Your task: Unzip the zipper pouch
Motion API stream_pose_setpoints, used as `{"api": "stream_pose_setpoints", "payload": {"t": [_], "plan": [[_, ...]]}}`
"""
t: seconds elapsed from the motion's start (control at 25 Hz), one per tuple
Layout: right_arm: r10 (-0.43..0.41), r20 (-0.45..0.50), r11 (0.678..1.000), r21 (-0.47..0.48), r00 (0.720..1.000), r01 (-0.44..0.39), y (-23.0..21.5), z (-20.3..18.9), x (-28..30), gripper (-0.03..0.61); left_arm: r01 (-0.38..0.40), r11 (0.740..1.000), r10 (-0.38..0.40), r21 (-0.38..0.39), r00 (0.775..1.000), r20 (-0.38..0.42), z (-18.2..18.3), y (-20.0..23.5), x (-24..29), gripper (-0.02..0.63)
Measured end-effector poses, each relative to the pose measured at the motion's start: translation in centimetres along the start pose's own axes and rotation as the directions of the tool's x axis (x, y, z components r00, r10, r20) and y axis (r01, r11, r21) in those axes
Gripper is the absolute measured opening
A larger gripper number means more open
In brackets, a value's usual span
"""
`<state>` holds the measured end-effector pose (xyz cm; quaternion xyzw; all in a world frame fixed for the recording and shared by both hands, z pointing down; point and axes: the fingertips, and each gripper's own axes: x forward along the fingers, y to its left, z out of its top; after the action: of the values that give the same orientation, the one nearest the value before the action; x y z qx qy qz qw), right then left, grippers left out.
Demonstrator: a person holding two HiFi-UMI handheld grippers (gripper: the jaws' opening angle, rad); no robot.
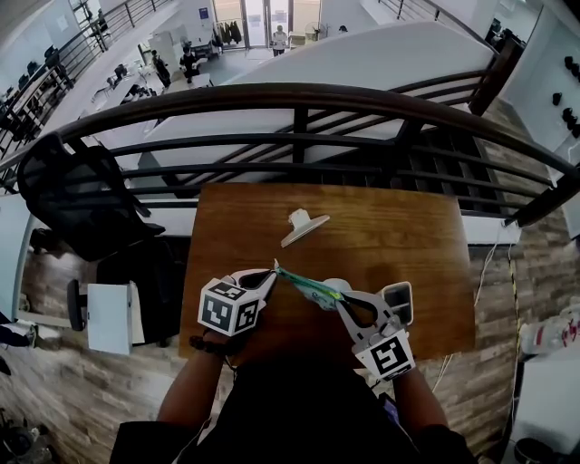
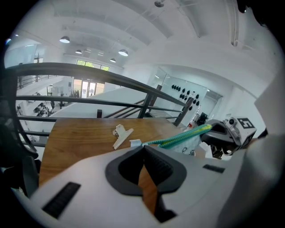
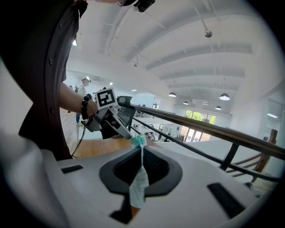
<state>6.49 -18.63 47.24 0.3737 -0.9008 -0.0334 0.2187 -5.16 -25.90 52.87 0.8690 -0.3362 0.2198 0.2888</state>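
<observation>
Two ends of pouch (image 1: pixel 306 284) pinched: left gripper (image 1: pixel 272 271) jaws, right gripper (image 1: pixel 332 296) jaws

The pouch (image 1: pixel 308 285) (pale patterned cloth, teal zipper edge) is stretched above the near side of the counter (image 1: pixel 408 236), its ends pinched in the left tool (image 1: pixel 273 271) and right tool (image 1: pixel 332 299).

A brown wooden table (image 1: pixel 390 227) stands against a dark metal railing (image 1: pixel 299 95) on its far side. Beyond the railing, a lower floor with desks (image 1: pixel 118 77) lies at the far left, and glass doors (image 1: pixel 267 18) bring in daylight. Left of the table is a black chair (image 1: pixel 72 195). The floor (image 1: pixel 54 399) shows wood-pattern planks. Round lamps (image 2: pixel 64 39) shine in the white ceiling (image 2: pixel 178 26).
</observation>
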Motion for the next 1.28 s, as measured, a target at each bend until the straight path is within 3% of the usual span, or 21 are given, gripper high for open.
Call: {"api": "stream_pose_setpoints", "payload": {"t": [0.56,0.84,1.0,1.28], "plan": [[-0.001,0.003,1.000,0.019,1.000,0.001,0.8,-0.1,-0.2,0.003,-0.025,0.999,0.025,-0.024,1.000,0.014,-0.4,0.2,-0.6,0.014],[-0.010,-0.005,0.999,0.039,1.000,0.010,0.5,-0.4,0.5,0.005,-0.047,0.999,0.047,0.005,0.998,0.041,0.2,0.2,-1.3,0.015],[-0.009,-0.034,1.000,-0.016,0.999,0.008,0.7,-0.5,1.2,0.006,-0.042,0.999,0.042,0.005,0.998,0.055,0.4,0.2,-1.7,0.017],[-0.076,-0.064,0.997,0.001,0.995,0.076,-0.6,-1.4,1.8,0.026,-0.037,0.999,0.037,-0.009,0.998,0.055,0.0,0.0,-1.8,0.017]]}}
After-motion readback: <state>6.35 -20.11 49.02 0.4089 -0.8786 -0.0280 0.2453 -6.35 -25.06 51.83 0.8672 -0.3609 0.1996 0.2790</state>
